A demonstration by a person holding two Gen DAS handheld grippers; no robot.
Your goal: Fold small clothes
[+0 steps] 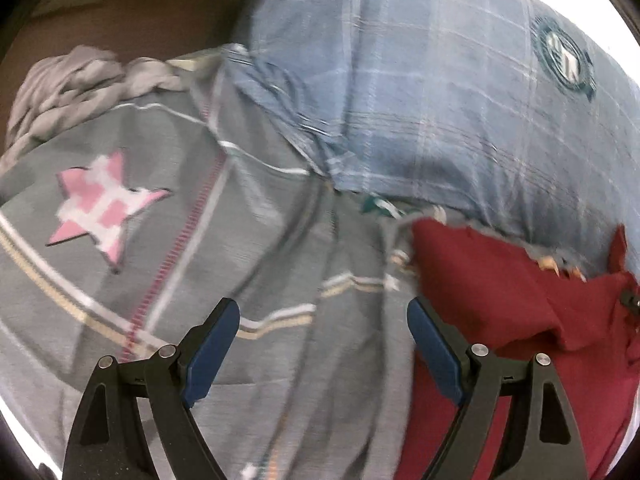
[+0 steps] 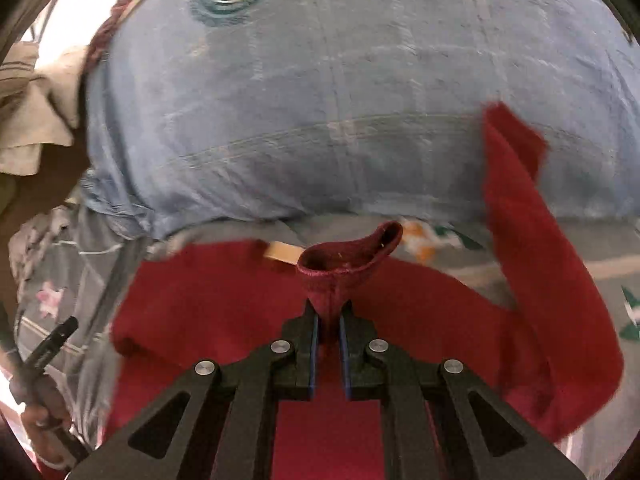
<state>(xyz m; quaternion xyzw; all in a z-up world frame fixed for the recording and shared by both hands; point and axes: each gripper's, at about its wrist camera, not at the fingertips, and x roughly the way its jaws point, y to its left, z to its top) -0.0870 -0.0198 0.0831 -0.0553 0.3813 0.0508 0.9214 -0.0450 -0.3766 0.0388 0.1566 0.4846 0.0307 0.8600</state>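
The right gripper (image 2: 329,314) has its jaws clamped on a bunched hem of the red garment (image 2: 224,304), the pinched loop of cloth standing up just beyond the tips at twelve o'clock. The rest of the garment spreads below and to both sides, and one long red strip trails up toward two o'clock. To fold well, I judge the held hem should be carried across in one smooth sweep, kept low so the trailing strip lies flat rather than twisting, and let go only once the edges line up.

The left gripper (image 1: 323,312) hovers with its jaws wide apart and nothing between them, over the grey striped fabric (image 1: 248,240); the red garment lies at its three to four o'clock. It could pin the near edge to stop the cloth sliding.

The surface looks like a bed, not a counter: the grey fabric carries a pink star patch (image 1: 102,210) at nine o'clock. Farther off, at twelve to one o'clock, a blue plaid cloth (image 1: 420,92) with a round badge (image 1: 566,58) rises. Both views are blurred.
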